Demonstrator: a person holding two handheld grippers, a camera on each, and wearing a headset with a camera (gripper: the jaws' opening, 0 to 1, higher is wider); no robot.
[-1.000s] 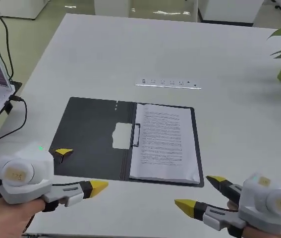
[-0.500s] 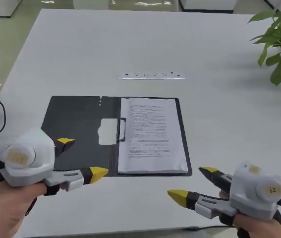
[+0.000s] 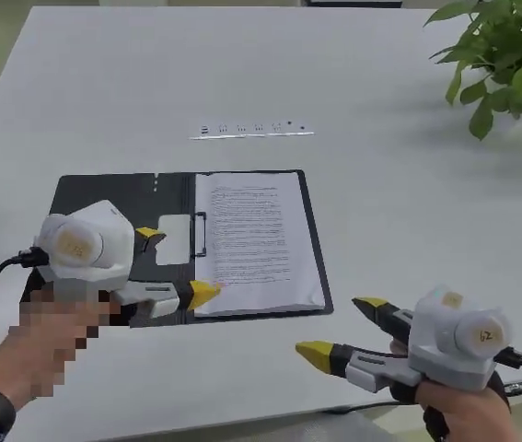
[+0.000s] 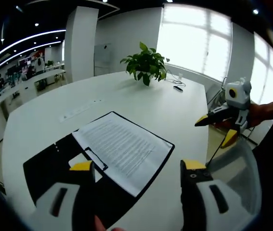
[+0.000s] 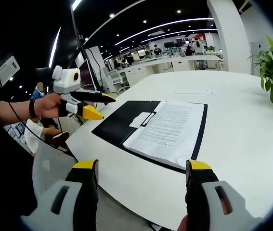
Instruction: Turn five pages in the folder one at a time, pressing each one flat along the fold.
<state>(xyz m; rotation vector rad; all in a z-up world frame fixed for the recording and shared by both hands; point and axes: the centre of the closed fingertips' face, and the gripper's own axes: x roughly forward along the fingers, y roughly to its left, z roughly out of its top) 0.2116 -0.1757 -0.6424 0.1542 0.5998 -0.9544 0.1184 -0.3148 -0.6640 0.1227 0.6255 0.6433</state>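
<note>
Status: the folder [image 3: 104, 207] lies open and flat on the white table [image 3: 389, 184]. The stack of printed pages [image 3: 256, 235] sits in its right half, and the left half is bare black cover. A clip [image 3: 198, 235] holds the pages along the fold. No page is lifted, so I judge that the first turn is not yet begun.

My left claw [image 3: 178, 262] hovers above the near edge of the black cover. Its jaws are spread wide and hold nothing. My right claw [image 3: 342, 328] hangs near the table's front edge, to the right of the folder and apart from it. It is also fully spread and empty.

Likely faults from here:

1. Double pick. The sheets lie tight together, so a jaw tip pushed too deep at the corner would probably gather two or more, which breaks the one-at-a-time rule.
2. Folder slip. The table looks smooth. If one claw drags a sheet sideways while the other does not steady the cover, the whole folder may slide.
3. Tear or crease. The clip grips the sheets at the fold, so a sharp or skewed pull could rip a page there or kink it.
4. Spring-back. A page that gets only a light press along the fold may lift again.
</note>
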